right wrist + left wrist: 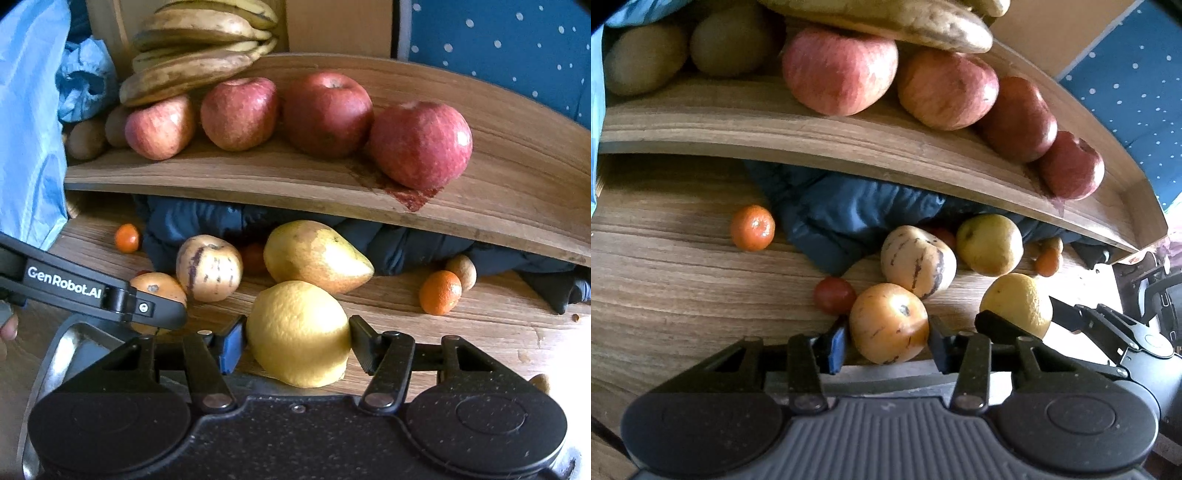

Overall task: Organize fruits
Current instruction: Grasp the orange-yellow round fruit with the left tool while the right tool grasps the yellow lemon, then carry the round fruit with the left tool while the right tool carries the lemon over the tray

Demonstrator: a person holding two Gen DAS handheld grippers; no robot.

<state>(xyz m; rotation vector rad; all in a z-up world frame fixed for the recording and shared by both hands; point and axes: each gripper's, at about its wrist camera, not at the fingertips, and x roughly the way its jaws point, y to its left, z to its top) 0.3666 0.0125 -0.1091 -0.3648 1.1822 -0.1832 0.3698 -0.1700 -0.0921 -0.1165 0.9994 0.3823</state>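
My left gripper (888, 338) is shut on an orange, streaked pepino melon (889, 322) low over the wooden table (665, 295). My right gripper (295, 341) is shut on a yellow lemon (298, 332), which also shows in the left wrist view (1017, 302). Behind lie a striped pepino melon (918, 260), a yellow-green pear (317, 254), a small tomato (834, 294) and mandarins (752, 228) (440, 292). The raised wooden shelf (258, 177) carries several red apples (421, 144), kiwis (646, 59) and bananas (199, 55).
A dark blue jacket (849, 218) is bunched under the shelf. A light blue plastic bag (29, 122) hangs at the left. A metal tray rim (55, 354) lies beneath the right gripper. A dotted blue fabric (498, 44) is behind the shelf.
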